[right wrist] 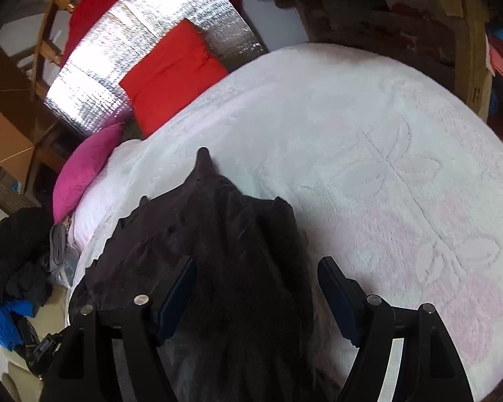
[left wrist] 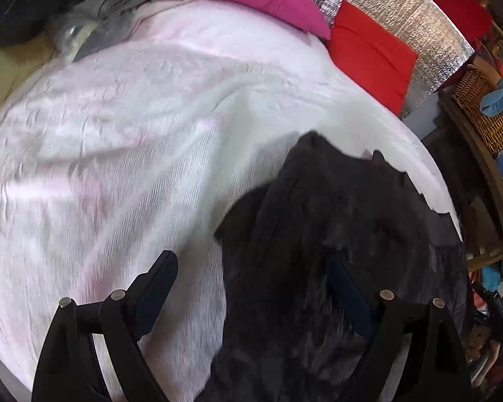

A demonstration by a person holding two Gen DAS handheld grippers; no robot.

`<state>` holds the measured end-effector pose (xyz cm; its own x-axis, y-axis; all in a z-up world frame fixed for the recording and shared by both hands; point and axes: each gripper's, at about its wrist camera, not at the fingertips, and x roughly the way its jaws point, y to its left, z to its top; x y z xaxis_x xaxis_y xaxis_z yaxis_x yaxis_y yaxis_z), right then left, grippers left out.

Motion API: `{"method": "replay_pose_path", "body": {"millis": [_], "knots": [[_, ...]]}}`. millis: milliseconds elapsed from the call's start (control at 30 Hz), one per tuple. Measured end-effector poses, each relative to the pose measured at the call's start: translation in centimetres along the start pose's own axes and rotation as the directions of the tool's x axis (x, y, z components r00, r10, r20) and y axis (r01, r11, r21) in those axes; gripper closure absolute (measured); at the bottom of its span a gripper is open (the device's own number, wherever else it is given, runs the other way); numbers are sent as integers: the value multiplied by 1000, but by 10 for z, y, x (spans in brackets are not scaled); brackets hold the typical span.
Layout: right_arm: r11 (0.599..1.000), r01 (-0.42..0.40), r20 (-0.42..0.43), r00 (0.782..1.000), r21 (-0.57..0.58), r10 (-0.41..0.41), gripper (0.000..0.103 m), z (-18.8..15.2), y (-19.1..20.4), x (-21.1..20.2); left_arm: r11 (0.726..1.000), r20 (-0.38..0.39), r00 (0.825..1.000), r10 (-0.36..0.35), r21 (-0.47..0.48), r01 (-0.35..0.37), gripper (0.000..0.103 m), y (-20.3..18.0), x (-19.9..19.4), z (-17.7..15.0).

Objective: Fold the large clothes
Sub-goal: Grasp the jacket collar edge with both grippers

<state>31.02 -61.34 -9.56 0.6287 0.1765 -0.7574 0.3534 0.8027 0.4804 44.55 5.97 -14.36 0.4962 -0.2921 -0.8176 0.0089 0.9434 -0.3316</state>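
Two agape grippers (left wrist: 251, 268) (right wrist: 256, 274), dark garment (right wrist: 224, 234)

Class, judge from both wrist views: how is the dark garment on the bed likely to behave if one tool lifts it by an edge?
The dark garment lies crumpled in soft folds on the white blanket, so it is probably floppy and would drape and sag. Its fuzzy-looking cloth suggests it grips rather than slides. It looks large, so it is likely to trail.

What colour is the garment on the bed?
Dark charcoal, nearly black; the garment shows best in the right wrist view.
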Motion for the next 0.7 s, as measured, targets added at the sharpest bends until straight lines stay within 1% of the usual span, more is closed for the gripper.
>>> {"method": "replay_pose_path", "body": {"millis": [67, 100, 133, 167, 233, 267, 300, 333, 367, 400, 433, 467, 533, 567, 633, 667, 700], "knots": [[1000, -7, -12, 1000, 14, 7, 25, 7, 0, 10, 999, 18, 1000, 26, 24, -26, 27, -7, -1, 2], [1000, -10, -20, 1000, 19, 10, 25, 11, 0, 15, 998, 13, 999, 40, 41, -40, 44, -10, 2, 4], [1000, -11, -30, 999, 18, 12, 25, 13, 0, 20, 998, 2, 999, 41, 53, -41, 53, -12, 6, 5], [1000, -6, -44, 999, 10, 6, 25, 16, 0, 26, 997, -5, 999, 40, 62, -40, 55, -13, 12, 6], [1000, 18, -62, 998, -10, -18, 26, 17, 3, 35, 995, -8, 999, 52, 86, -51, 64, -17, 17, 8], [999, 23, -75, 997, -31, -25, 28, 17, 7, 42, 994, -4, 998, 57, 93, -56, 66, -19, 19, 10], [999, 24, -82, 996, -48, -28, 30, 17, 10, 46, 994, 3, 998, 59, 94, -59, 70, -20, 19, 10], [997, 36, -80, 996, -69, -42, 40, 16, 14, 47, 994, 8, 998, 55, 90, -55, 75, -20, 20, 12], [993, 64, -71, 995, -102, -72, 47, 15, 19, 48, 995, 14, 999, 52, 82, -53, 76, -19, 18, 12], [987, 90, -56, 994, -132, -98, 51, 14, 25, 48, 996, 19, 998, 53, 75, -54, 78, -19, 19, 13], [984, 102, -44, 993, -148, -109, 58, 13, 28, 48, 996, 23, 998, 54, 70, -56, 79, -19, 19, 13], [979, 120, -24, 992, -164, -125, 62, 13, 32, 45, 996, 30, 998, 62, 69, -64, 79, -18, 18, 13], [977, 134, -9, 991, -167, -137, 62, 12, 32, 44, 993, 34, 996, 81, 84, -83, 79, -18, 18, 10], [976, 138, -13, 990, -167, -143, 62, 11, 31, 46, 991, 32, 995, 92, 96, -95, 79, -19, 19, 9], [975, 142, -33, 988, -170, -149, 62, 10, 29, 49, 984, 26, 992, 125, 127, -127, 75, -23, 22, 7], [977, 135, -40, 989, -167, -144, 61, 10, 27, 49, 983, 27, 991, 129, 131, -132, 75, -23, 21, 6], [979, 126, -46, 990, -160, -135, 60, 10, 26, 47, 983, 20, 991, 134, 127, -135, 66, -22, 20, 6]]}}
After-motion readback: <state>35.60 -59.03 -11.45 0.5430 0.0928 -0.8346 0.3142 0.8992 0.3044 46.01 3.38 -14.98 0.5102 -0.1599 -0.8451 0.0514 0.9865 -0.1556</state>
